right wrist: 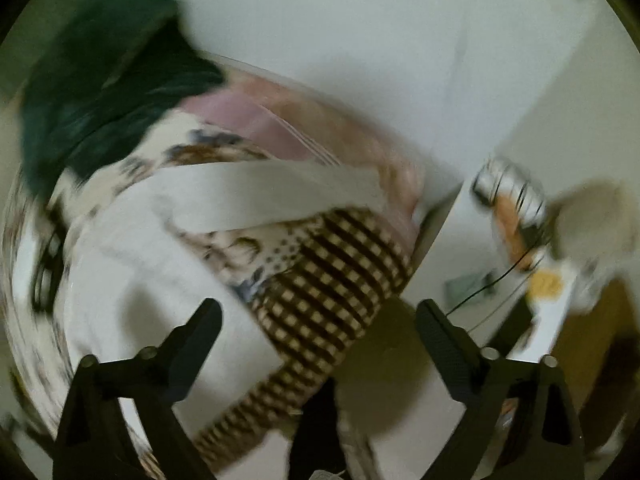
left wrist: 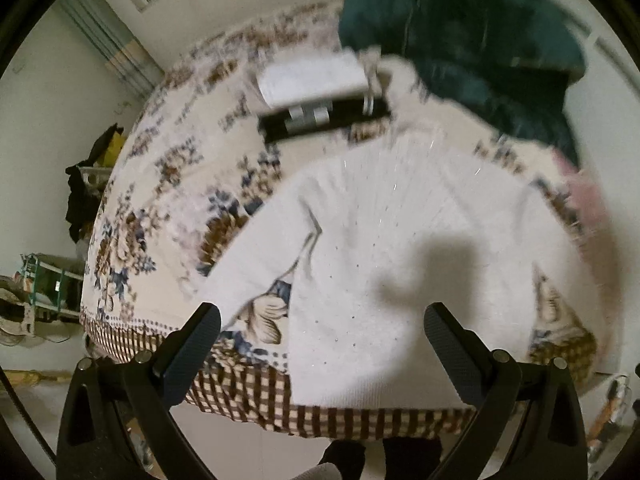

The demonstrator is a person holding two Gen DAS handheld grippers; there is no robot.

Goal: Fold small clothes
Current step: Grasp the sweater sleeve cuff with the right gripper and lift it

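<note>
While both tongs gape, one white sweater (left wrist: 372, 248), one teal garment (left wrist: 480, 40), one pink (right wrist: 256, 120)

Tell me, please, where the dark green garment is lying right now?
The dark green garment lies bunched at the far right of the floral tablecloth, beyond the white sweater and beside a pink cloth.

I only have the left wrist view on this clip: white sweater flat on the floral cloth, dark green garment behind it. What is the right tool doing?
Observer: The right tool is open and empty, over the checked border of the cloth.
Operator: Anything on the sweater's right side?
Observer: Its right sleeve lies stretched out sideways, unfolded.
Operator: Other clothes near there?
Observer: A pink garment lies beyond the sleeve, beside the dark green garment.
</note>
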